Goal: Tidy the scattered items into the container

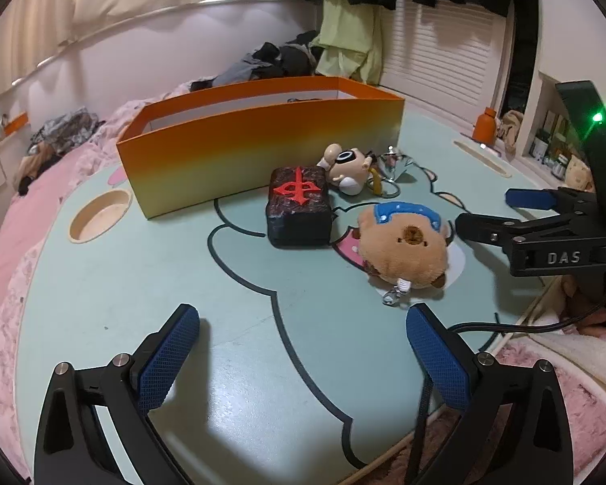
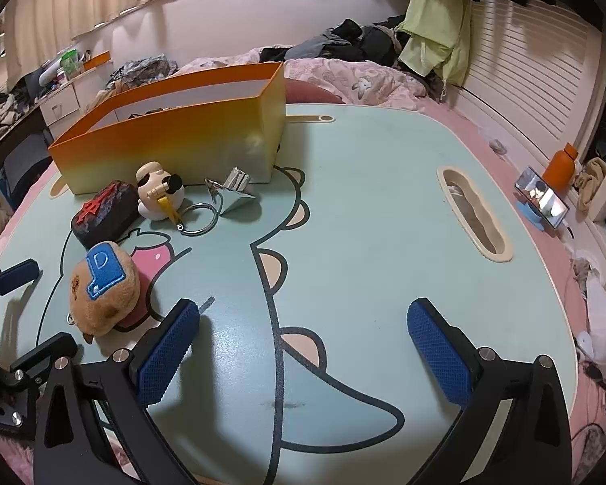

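Note:
An orange box [image 1: 258, 149] stands at the back of the green cartoon table [image 1: 182, 266]; it also shows in the right wrist view [image 2: 169, 141]. In front of it lie a black block with a red mark [image 1: 299, 206] [image 2: 103, 212], a cream figurine [image 1: 349, 167] [image 2: 157, 194], a silver clip on a key ring [image 1: 392, 165] [image 2: 234, 198] and a brown plush with a blue cap [image 1: 404, 248] [image 2: 101, 291]. My left gripper [image 1: 303, 343] is open and empty, short of the plush. My right gripper [image 2: 303, 339] is open and empty, to the right of the plush.
The table [image 2: 384, 242] has a round cup hole [image 1: 99, 216] at the left and a long slot [image 2: 474, 214] at the right. A phone on a stand [image 2: 541, 202] and an orange bottle [image 2: 559, 169] sit beyond the right edge. Pink bedding surrounds the table.

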`<move>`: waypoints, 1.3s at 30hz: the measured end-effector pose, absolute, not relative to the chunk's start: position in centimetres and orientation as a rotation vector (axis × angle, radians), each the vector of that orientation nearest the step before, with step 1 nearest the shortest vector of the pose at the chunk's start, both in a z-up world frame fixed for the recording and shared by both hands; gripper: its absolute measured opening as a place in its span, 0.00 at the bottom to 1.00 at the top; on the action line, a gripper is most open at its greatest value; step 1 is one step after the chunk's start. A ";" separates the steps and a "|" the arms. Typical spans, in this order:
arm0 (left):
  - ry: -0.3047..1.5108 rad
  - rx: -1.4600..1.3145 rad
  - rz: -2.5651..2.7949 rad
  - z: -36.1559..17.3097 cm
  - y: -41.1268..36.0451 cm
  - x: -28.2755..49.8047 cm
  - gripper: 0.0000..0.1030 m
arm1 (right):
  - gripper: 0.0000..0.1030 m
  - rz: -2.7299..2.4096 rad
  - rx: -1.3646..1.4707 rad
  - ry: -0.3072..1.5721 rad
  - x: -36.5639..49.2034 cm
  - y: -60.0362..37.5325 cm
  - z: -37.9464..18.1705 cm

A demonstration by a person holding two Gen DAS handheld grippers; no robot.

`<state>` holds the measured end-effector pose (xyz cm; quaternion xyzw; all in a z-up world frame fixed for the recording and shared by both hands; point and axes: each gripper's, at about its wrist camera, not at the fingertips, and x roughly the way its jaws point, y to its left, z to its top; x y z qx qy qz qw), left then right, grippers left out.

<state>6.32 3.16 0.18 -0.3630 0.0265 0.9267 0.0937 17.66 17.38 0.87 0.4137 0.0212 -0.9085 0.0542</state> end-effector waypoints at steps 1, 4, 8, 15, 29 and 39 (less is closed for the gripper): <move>0.075 -1.054 2.754 0.4 3.1 6.5 0.96 | 1.00 -2.760 1.256 0.061 17.6 17.4 0.9; 0.080 -0.973 2.736 1.1 3.4 7.1 0.88 | 1.00 -2.770 1.252 0.041 17.7 17.7 1.0; 0.123 -0.936 2.668 1.7 4.5 6.9 0.72 | 1.00 -2.777 1.232 -0.006 17.8 18.2 1.1; 0.134 -0.900 2.587 3.3 6.6 4.7 0.65 | 1.00 -2.784 1.179 -0.174 18.1 19.9 1.6; 0.250 -0.974 2.509 2.3 9.7 1.4 0.40 | 1.00 -2.775 1.164 -0.209 18.1 19.8 1.7; 0.310 -1.021 2.503 1.2 9.7 1.9 0.38 | 1.00 -2.747 1.167 -0.193 17.2 19.7 2.1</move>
